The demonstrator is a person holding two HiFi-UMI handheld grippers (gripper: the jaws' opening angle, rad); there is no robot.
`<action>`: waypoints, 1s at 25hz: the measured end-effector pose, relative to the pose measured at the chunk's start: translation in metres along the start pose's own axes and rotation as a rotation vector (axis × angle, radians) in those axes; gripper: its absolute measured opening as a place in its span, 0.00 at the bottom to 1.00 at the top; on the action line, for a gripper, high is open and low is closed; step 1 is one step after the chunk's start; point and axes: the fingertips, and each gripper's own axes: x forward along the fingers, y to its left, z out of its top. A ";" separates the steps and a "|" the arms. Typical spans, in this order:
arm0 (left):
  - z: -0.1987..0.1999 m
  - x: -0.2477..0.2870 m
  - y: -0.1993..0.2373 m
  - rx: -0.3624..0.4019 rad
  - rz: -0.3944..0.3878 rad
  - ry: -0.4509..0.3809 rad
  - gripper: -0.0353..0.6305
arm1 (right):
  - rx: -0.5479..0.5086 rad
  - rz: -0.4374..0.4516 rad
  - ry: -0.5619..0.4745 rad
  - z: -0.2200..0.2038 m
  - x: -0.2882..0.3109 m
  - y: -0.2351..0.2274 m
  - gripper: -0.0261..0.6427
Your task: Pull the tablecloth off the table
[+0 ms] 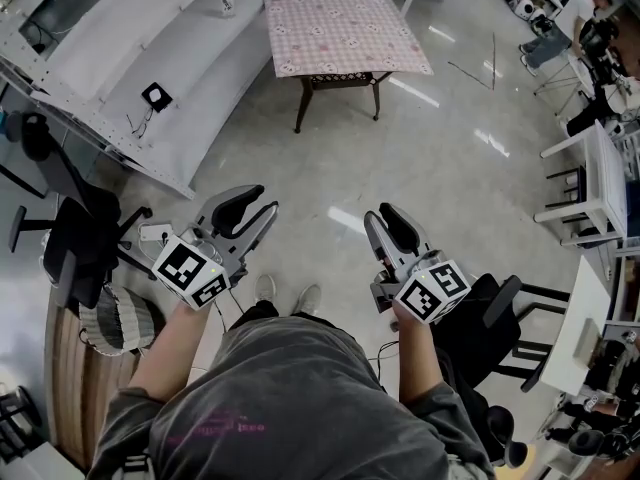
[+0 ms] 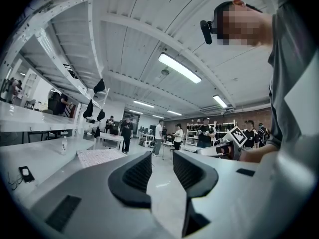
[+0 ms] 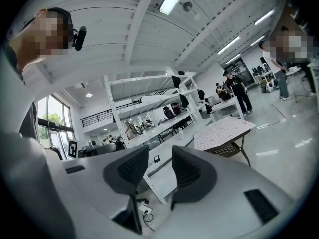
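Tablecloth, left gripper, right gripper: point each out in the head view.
tablecloth (image 1: 345, 30), head view, middle of the patterned top.
left gripper (image 1: 262, 200), head view, midway between its fingertips.
right gripper (image 1: 376, 212), head view, midway between its fingertips.

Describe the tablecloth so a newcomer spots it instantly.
Start at the long white workbench running along the head view's left side. Beside its far end stands a small dark metal-legged table. The pink patterned square tablecloth covers its top, the only pink, patterned surface among white furniture.
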 end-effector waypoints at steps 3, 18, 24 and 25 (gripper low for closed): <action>-0.002 0.004 -0.001 -0.003 0.004 0.002 0.26 | -0.001 -0.001 0.002 0.001 -0.001 -0.004 0.24; -0.007 0.022 -0.014 -0.008 0.024 0.007 0.32 | -0.014 0.010 0.008 0.007 -0.013 -0.023 0.30; -0.009 0.029 -0.023 -0.004 0.038 0.013 0.33 | -0.016 0.018 0.010 0.007 -0.023 -0.032 0.32; -0.010 0.030 -0.024 -0.004 0.040 0.014 0.33 | -0.015 0.014 0.012 0.007 -0.025 -0.034 0.32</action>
